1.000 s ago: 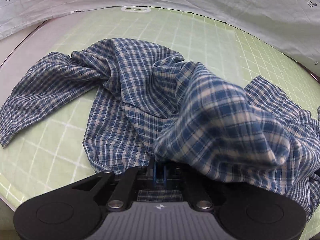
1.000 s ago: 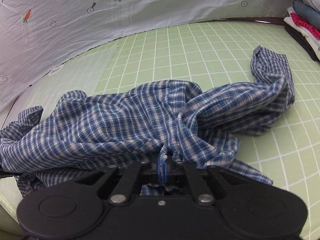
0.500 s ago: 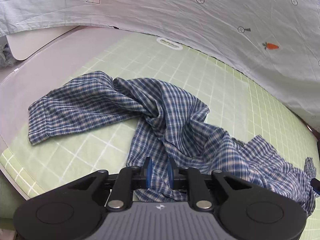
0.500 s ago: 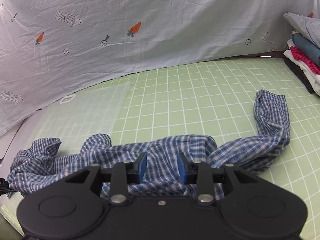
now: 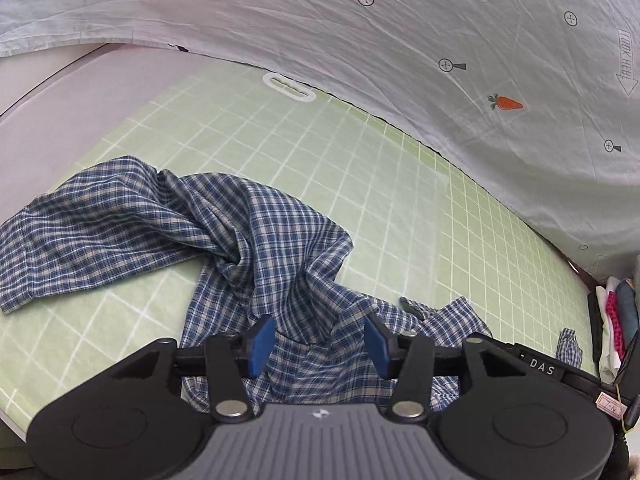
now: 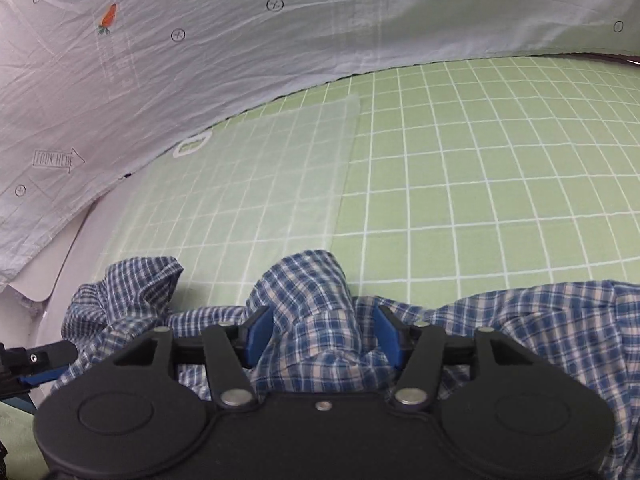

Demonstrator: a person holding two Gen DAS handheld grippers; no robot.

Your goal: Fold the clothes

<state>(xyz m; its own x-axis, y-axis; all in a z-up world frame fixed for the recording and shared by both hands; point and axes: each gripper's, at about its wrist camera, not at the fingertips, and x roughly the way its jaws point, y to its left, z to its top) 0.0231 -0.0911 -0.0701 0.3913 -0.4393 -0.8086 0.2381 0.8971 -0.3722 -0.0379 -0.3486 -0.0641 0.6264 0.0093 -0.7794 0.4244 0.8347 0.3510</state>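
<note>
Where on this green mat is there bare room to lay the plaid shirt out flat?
Bare: green grid mat between the plaid shirt and the white sheet. Crowded: near edge under the shirt, and the folded stack at far right.

Shirt [image 5: 256,240]: blue, navy and off-white check throughout, the same pattern in the right wrist view [image 6: 316,320]
Mat [image 5: 360,184]: pale green with a grid of thin white lines
Overlay sheet [image 6: 248,192]: translucent, milky; the green grid beneath reads paler through it
Backdrop cloth [image 5: 360,32]: light grey-white, printed with orange carrots with green tops, dark outlined arrows with lettering, and small circled-cross marks
Left gripper [image 5: 318,346]: black body, grey ribbed panel, blue pads
Right gripper [image 6: 322,338]: black body, blue pads
Stacked garments [image 5: 618,320]: white, pink, grey-blue
</note>
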